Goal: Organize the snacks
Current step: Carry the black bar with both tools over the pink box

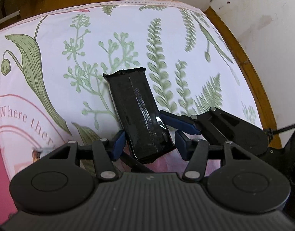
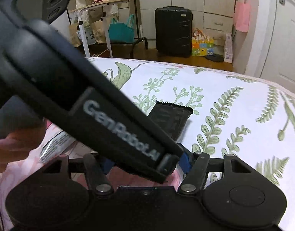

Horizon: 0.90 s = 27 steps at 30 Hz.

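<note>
One bar: black wrapper, flat on cloth, between left gripper pads.
Left gripper: released, straddling near end.
Right gripper: state cannot tell, blocked.
Technique: centre pads, clench evenly.

The snack bar has a glossy black plastic wrapper. The desk cloth looks smooth and matt. The left claw is matt black plastic with blue pads.
</note>
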Each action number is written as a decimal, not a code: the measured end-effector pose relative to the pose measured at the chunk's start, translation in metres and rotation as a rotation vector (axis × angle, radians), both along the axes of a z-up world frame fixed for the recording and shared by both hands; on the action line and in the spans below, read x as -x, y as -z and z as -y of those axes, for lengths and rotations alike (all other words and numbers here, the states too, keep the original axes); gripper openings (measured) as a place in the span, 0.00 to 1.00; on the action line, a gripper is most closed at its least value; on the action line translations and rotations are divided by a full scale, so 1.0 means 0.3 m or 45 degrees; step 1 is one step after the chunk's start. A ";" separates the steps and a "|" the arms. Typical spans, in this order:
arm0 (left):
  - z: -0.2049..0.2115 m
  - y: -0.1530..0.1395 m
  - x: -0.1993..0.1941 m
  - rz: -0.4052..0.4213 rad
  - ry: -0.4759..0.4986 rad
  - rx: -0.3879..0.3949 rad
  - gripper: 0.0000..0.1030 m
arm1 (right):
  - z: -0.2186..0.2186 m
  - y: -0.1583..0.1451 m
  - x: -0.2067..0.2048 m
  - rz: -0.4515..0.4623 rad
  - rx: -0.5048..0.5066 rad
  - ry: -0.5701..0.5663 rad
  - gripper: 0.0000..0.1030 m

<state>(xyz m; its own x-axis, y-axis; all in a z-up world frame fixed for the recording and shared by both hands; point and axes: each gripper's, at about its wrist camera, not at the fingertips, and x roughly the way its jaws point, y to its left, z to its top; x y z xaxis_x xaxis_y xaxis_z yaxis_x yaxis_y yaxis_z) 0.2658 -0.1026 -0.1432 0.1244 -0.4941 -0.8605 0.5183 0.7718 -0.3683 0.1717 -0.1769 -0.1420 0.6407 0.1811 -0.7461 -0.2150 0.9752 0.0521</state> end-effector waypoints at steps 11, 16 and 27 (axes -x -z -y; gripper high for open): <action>-0.113 -0.099 0.201 -0.028 -0.005 0.084 0.53 | -0.066 -0.131 0.150 -0.047 0.042 -0.049 0.67; -0.194 -0.120 0.275 -0.059 -0.049 0.104 0.53 | -0.131 -0.168 0.200 -0.073 0.063 -0.107 0.67; -0.382 -0.277 0.374 -0.014 -0.147 0.172 0.53 | -0.276 -0.319 0.265 0.026 0.216 -0.316 0.67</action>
<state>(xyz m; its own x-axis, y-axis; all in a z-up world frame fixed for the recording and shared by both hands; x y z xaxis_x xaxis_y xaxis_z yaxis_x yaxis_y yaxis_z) 0.1536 0.0121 -0.0601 0.1774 -0.5886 -0.7887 0.4246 0.7688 -0.4782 0.0922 -0.0942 -0.0464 0.6075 0.2076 -0.7667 -0.4469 0.8873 -0.1139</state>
